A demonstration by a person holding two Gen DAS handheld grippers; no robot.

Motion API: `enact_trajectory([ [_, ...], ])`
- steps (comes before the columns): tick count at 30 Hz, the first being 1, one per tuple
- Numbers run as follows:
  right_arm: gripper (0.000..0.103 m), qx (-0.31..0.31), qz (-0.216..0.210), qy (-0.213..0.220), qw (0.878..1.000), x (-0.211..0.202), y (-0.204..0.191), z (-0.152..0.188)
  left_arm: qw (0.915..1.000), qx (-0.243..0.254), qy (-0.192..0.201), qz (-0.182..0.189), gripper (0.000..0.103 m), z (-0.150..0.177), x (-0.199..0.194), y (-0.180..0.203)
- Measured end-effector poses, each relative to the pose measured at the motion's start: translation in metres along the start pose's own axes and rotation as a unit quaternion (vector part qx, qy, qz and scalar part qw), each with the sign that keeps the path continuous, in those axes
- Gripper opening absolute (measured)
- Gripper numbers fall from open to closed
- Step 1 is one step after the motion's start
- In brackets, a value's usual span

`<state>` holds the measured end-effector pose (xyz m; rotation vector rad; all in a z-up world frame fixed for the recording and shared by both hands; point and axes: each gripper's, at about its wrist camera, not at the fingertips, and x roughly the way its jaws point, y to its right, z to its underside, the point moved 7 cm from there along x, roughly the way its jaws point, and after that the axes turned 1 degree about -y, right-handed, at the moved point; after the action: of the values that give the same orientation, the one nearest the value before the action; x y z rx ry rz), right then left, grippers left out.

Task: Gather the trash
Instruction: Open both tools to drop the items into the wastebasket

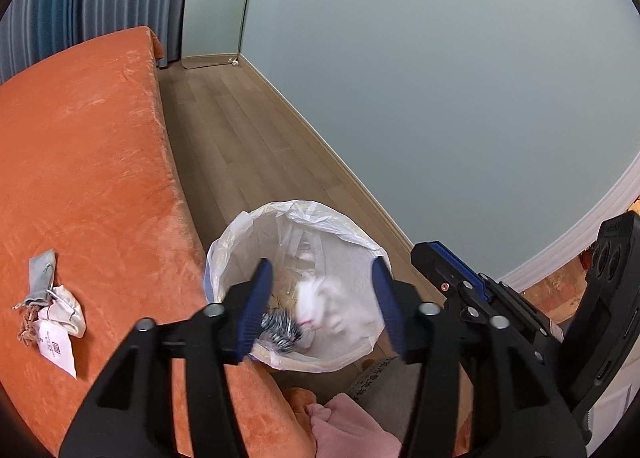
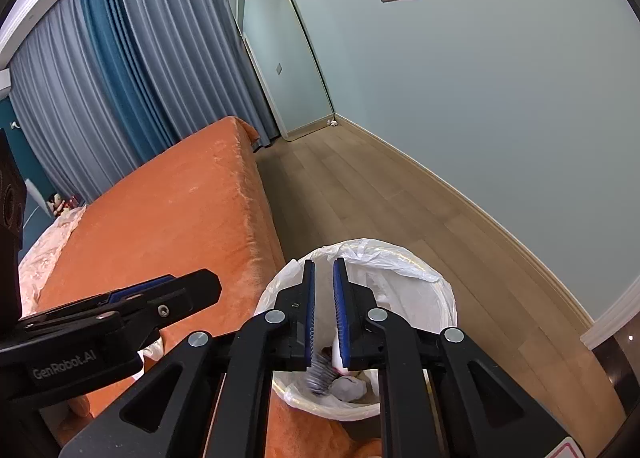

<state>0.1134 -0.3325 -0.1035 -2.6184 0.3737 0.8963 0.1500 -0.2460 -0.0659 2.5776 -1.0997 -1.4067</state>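
Trash (image 1: 320, 306) falls blurred into the lined bin (image 1: 240, 230) beside the bed edge (image 1: 176, 193); both grippers' jaws open, empty.

Orange bedspread (image 1: 88, 161), white bin liner (image 1: 344, 225), striped blue-grey curtains (image 2: 120, 69), pale blue wall (image 1: 460, 97)

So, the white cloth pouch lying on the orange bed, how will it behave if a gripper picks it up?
The white cloth pouch looks wrinkled and slack, so it will probably sag. It seems light. Its paper tag and cord would likely dangle.
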Motion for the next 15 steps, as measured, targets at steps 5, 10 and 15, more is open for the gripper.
enact_trajectory([
  [5,0.013,0.002,-0.001,-0.001,1.0,-0.001,0.002,0.0,1.0,0.004,0.003,-0.004,0.051,0.0,-0.001,-0.002],
  [10,0.025,-0.001,-0.001,-0.001,1.0,-0.002,0.001,0.001,0.9999,0.002,0.009,-0.009,0.051,0.0,-0.008,-0.009],
  [15,0.026,-0.012,-0.003,-0.003,1.0,-0.005,-0.009,0.003,0.9997,-0.005,0.017,-0.014,0.051,-0.001,-0.019,-0.021],
])
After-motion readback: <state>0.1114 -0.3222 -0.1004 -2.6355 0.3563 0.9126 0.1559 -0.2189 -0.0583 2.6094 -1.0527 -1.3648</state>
